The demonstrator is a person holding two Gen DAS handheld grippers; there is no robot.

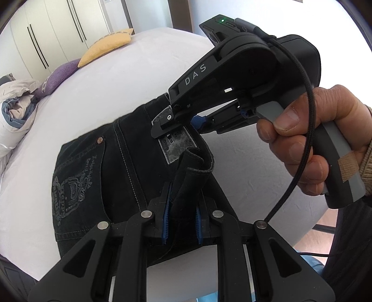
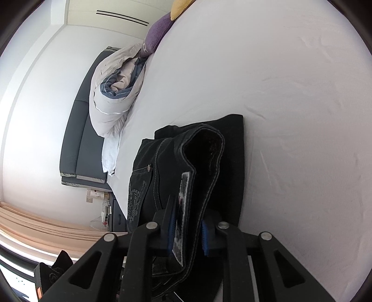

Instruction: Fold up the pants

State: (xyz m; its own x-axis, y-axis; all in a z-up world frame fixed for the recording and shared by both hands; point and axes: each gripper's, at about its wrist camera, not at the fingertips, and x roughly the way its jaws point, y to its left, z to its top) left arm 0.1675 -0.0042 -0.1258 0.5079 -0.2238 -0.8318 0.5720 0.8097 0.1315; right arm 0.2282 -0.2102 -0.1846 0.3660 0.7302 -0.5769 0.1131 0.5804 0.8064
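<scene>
While both grippers pinch it — pants sag.

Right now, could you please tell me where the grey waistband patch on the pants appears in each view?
Left wrist view: the patch sits centre, just under the right tongs.
Right wrist view: the patch is low centre, between the tongs' blue pads.
Shared landmark: the purple cushion.

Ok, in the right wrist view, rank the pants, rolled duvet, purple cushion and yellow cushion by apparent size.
1. pants, nearest the camera, so unsure against the duvet
2. rolled duvet
3. purple cushion
4. yellow cushion, cut off by the frame edge
</scene>
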